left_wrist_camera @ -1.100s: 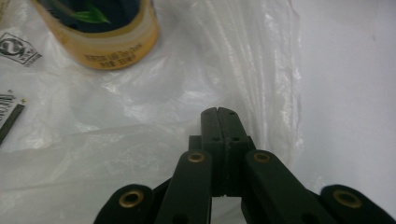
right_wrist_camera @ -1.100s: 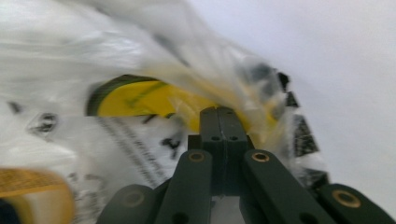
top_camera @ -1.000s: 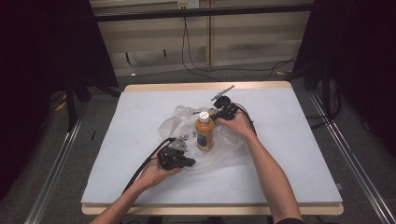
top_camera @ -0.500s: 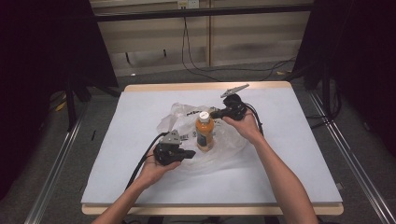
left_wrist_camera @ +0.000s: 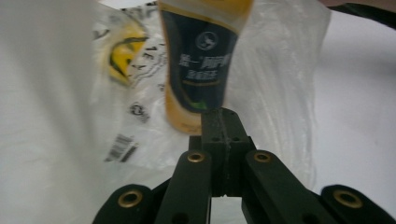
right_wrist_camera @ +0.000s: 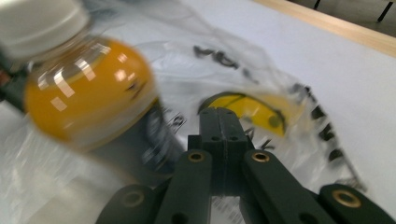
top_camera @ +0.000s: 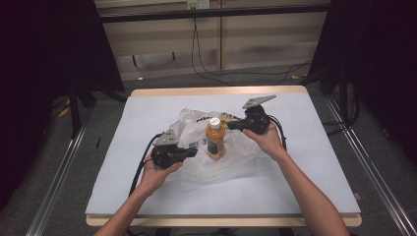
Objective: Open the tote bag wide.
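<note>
An orange drink bottle point(top_camera: 215, 140) with a white cap stands upright mid-table on a crumpled clear plastic bag point(top_camera: 221, 164). My left gripper point(top_camera: 193, 151) lies low at the bottle's left, jaws pressed together on the bag film. In the left gripper view the shut gripper point(left_wrist_camera: 222, 119) points at the bottle's dark label point(left_wrist_camera: 203, 70), with the film point(left_wrist_camera: 280, 93) spreading from its tips. My right gripper point(top_camera: 231, 124) sits to the right of the bottle's cap, shut on the bag. In the right gripper view the shut gripper point(right_wrist_camera: 219, 116) lies over the bag's yellow print point(right_wrist_camera: 252, 109), the bottle point(right_wrist_camera: 88, 102) blurred at left.
The white table point(top_camera: 319, 162) has bare room on all sides of the bag. Its wooden far edge point(top_camera: 216, 91) runs behind. Cables point(top_camera: 246, 73) lie on the floor beyond it. Black cords trail from both grippers along the forearms.
My right gripper has drawn away to the right of the bottle and my left gripper to the left, spreading the bag. The bottle has stayed upright in place.
</note>
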A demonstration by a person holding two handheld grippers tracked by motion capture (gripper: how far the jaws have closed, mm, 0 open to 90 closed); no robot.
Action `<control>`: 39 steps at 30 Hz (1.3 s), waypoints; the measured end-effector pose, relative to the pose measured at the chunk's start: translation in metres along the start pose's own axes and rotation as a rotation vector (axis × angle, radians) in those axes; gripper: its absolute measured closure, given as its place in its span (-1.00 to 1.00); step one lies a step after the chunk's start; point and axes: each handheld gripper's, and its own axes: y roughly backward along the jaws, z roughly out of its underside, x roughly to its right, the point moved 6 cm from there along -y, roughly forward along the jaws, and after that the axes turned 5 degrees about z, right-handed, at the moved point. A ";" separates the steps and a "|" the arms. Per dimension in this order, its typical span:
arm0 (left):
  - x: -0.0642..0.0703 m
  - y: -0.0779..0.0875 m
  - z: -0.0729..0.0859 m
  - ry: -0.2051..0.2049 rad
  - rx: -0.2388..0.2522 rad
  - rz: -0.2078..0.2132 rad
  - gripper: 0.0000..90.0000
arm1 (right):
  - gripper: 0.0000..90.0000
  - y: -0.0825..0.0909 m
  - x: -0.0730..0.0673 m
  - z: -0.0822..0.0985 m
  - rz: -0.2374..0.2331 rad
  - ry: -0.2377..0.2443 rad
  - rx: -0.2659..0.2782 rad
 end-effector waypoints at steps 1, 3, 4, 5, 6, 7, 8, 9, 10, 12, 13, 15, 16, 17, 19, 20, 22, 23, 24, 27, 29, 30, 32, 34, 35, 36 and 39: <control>-0.004 0.002 0.001 -0.005 -0.005 -0.014 1.00 | 1.00 0.003 -0.006 0.004 -0.002 0.012 -0.009; -0.013 0.004 0.006 0.023 -0.009 -0.042 1.00 | 1.00 0.008 -0.012 0.012 0.010 0.023 -0.027; -0.019 0.006 0.009 0.018 -0.016 -0.050 1.00 | 1.00 0.011 -0.014 0.018 0.009 0.024 -0.035; -0.024 0.007 0.010 0.022 -0.027 -0.075 1.00 | 1.00 0.012 -0.016 0.023 0.008 0.025 -0.047; -0.025 0.009 0.010 0.025 -0.033 -0.074 1.00 | 1.00 0.013 -0.018 0.029 0.003 0.030 -0.058; -0.021 0.012 0.006 0.018 -0.022 -0.049 1.00 | 1.00 0.013 -0.019 0.037 0.003 0.035 -0.076; -0.015 0.016 0.002 -0.003 -0.025 -0.053 1.00 | 1.00 0.014 -0.020 0.045 0.000 0.039 -0.094; -0.010 0.018 -0.002 -0.009 -0.024 -0.037 1.00 | 1.00 0.014 -0.020 0.045 0.000 0.039 -0.094; -0.002 0.024 -0.008 -0.033 -0.001 -0.011 1.00 | 1.00 0.014 -0.020 0.047 0.001 0.041 -0.094; 0.005 0.033 -0.018 -0.058 0.039 0.005 1.00 | 1.00 0.019 -0.019 0.047 0.004 0.041 -0.082; 0.007 0.038 -0.024 -0.048 0.077 -0.002 1.00 | 1.00 0.021 -0.019 0.046 0.006 0.038 -0.069; 0.004 0.045 -0.036 -0.048 0.126 0.001 1.00 | 1.00 0.028 -0.019 0.039 0.000 0.027 -0.036; 0.003 0.048 -0.044 -0.050 0.158 -0.004 1.00 | 1.00 0.031 -0.019 0.036 0.003 0.026 -0.021; 0.001 0.050 -0.048 -0.050 0.163 -0.003 1.00 | 1.00 0.035 -0.021 0.032 -0.002 0.026 -0.001; -0.004 0.051 -0.060 -0.062 0.198 -0.007 1.00 | 1.00 0.040 -0.024 0.028 -0.005 0.032 0.013; -0.010 0.049 -0.063 -0.064 0.196 -0.027 1.00 | 1.00 0.041 -0.025 0.027 -0.011 0.033 0.020; -0.028 0.042 -0.063 -0.057 0.165 -0.066 1.00 | 1.00 0.039 -0.027 0.028 -0.024 0.033 0.017; -0.035 0.037 -0.060 -0.047 0.143 -0.087 1.00 | 1.00 0.037 -0.028 0.030 -0.029 0.033 0.011; -0.048 0.029 -0.053 -0.032 0.090 -0.106 1.00 | 1.00 0.035 -0.028 0.033 -0.033 0.031 0.004; -0.070 0.015 -0.034 0.031 0.027 -0.140 1.00 | 1.00 0.027 -0.031 0.051 -0.044 0.045 -0.046; -0.083 0.007 -0.018 0.055 -0.021 -0.162 1.00 | 1.00 0.023 -0.032 0.066 -0.049 0.051 -0.092; -0.085 0.002 -0.011 0.083 -0.032 -0.152 1.00 | 1.00 0.022 -0.031 0.072 -0.044 0.054 -0.113; -0.092 -0.002 0.001 0.094 -0.071 -0.176 1.00 | 1.00 0.021 -0.031 0.080 -0.041 0.055 -0.139; -0.097 -0.008 0.016 0.132 -0.096 -0.175 1.00 | 1.00 0.021 -0.030 0.085 -0.033 0.057 -0.152; -0.099 -0.009 0.023 0.133 -0.122 -0.183 1.00 | 1.00 0.021 -0.029 0.087 -0.029 0.063 -0.161; -0.101 -0.008 0.027 0.136 -0.126 -0.187 1.00 | 1.00 0.021 -0.028 0.090 -0.025 0.066 -0.169; -0.109 -0.001 0.040 0.166 -0.138 -0.209 1.00 | 1.00 0.024 -0.023 0.098 -0.012 0.066 -0.191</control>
